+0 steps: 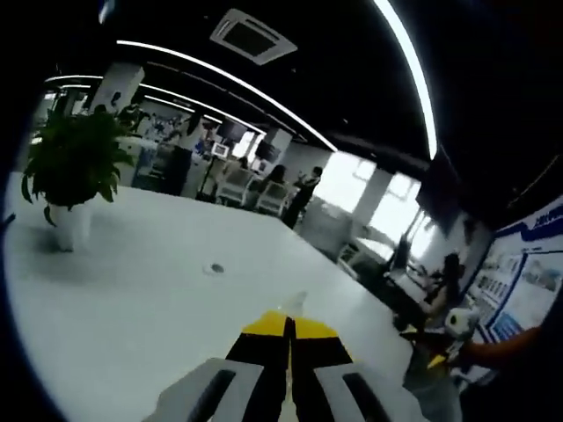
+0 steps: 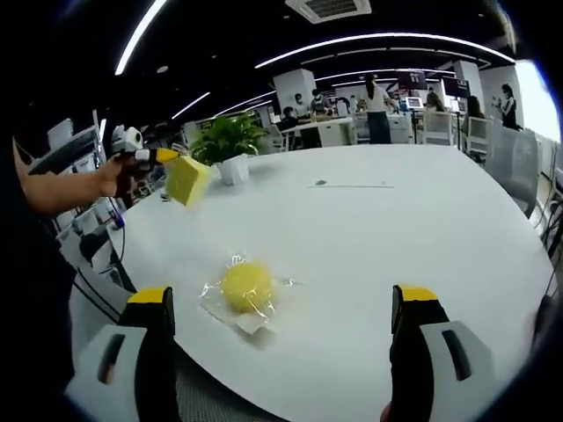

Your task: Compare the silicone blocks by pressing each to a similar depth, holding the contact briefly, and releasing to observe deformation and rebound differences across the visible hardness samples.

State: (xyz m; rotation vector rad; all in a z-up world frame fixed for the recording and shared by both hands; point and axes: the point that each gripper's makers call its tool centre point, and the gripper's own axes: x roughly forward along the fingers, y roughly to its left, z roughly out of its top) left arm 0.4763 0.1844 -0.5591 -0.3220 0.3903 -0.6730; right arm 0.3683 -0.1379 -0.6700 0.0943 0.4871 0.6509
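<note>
My left claw (image 1: 288, 352) has black jaws capped with yellow tips, seated in pale grey housings at the bottom of the left gripper view. My right claw (image 2: 286, 303) matches: black jaws, yellow tips, grey bodies with dark slots at the lower corners of the right gripper view.

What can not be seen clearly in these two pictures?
- Left gripper, right gripper view: its jaw tips are covered by the yellow block it carries.
- Round yellow sample, right gripper view: hardness marking unreadable; clear wrapper, too small.
- Wall poster, left gripper view: text blurred, cut by the edge.
</note>
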